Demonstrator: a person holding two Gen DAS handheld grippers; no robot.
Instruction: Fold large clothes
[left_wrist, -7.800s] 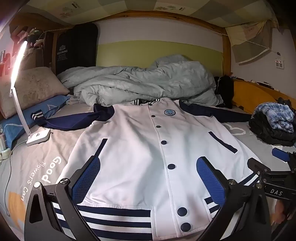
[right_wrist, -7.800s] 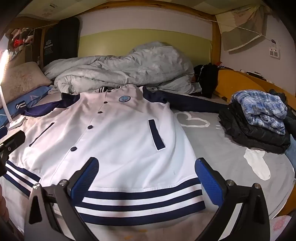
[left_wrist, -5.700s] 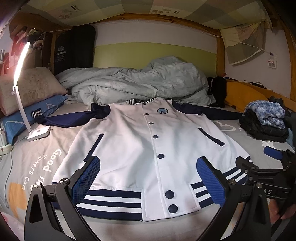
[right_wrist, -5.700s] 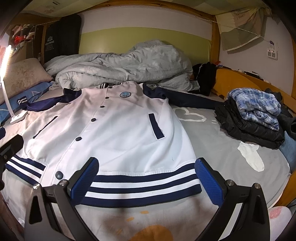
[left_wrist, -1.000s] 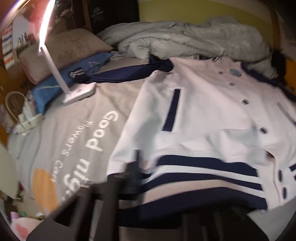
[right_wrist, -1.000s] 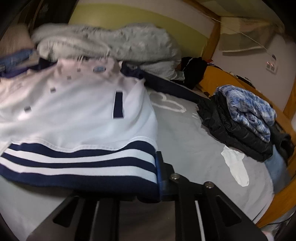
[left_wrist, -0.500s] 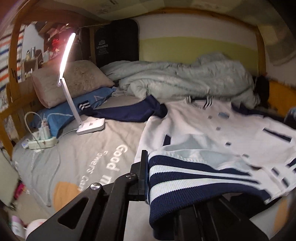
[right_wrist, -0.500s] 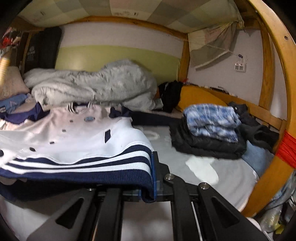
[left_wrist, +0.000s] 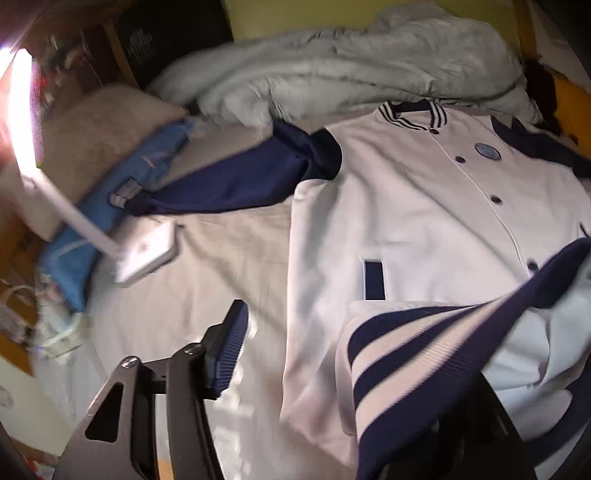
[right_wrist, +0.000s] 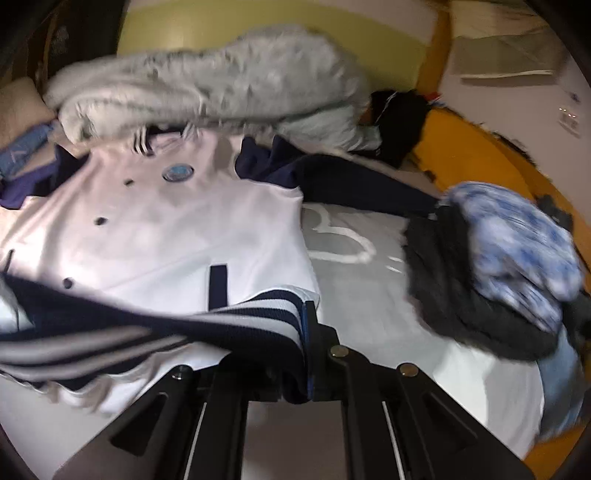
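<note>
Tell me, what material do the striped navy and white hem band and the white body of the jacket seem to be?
Striped navy and white hem band: probably ribbed knit, matte; fine ridges run across the stripes. White body of the jacket: smooth soft cloth, perhaps fleece or jersey, with little shine; the exact fabric cannot be told.

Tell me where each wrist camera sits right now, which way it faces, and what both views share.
Left wrist: on the left gripper, angled down the bed's lamp side; jaws opening, striped hem draped over the hidden far finger.
Right wrist: on the right gripper, angled down the side with the folded clothes pile; jaws shut on the hem's corner.
Shared: white jacket, grey duvet.
</note>
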